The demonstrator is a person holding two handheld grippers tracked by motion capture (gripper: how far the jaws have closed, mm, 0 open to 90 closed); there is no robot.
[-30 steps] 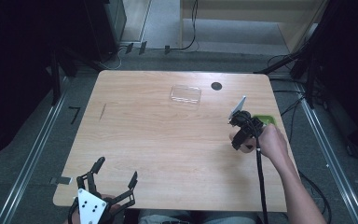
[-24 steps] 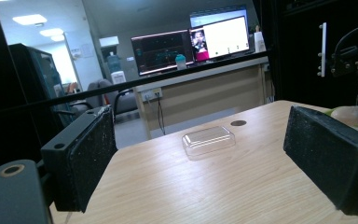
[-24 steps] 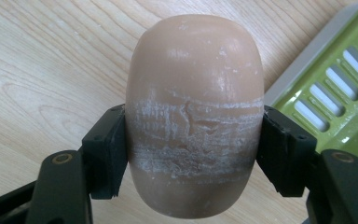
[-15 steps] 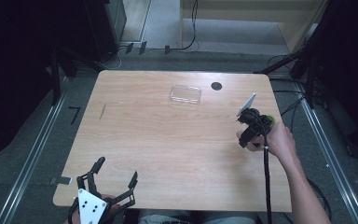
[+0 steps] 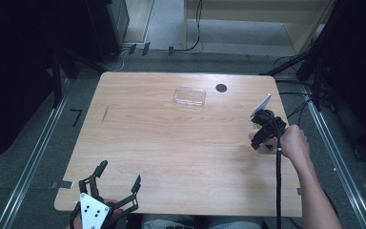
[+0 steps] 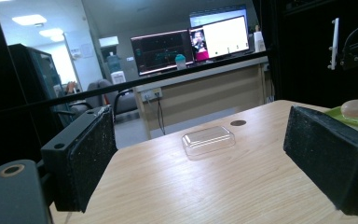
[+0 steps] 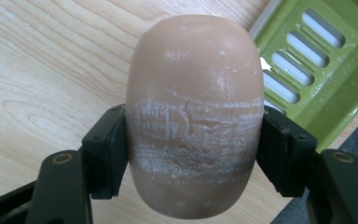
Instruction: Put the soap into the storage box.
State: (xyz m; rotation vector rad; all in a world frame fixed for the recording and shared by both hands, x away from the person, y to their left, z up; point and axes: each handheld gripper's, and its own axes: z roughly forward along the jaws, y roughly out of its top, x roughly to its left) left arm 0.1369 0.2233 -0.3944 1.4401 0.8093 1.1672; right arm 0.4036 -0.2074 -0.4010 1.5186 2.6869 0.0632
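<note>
**A:** so what's the right gripper (image 7: 193, 154) got? Looks like a tan bar of soap (image 7: 195, 112), scuffed white across the middle, with the fingers (image 7: 106, 156) clamped on both sides.

**B:** yep, gripped tight, held just above the table (image 5: 171, 143) near its right edge. The green slotted soap dish (image 7: 317, 60) sits right beside it.

**A:** and the left gripper (image 5: 108, 186)?

**B:** at the near left edge, fingers (image 6: 81, 158) spread wide, nothing in them. A clear plastic lid (image 5: 189, 97) lies toward the far side, beside a dark round hole (image 5: 221, 88).
</note>
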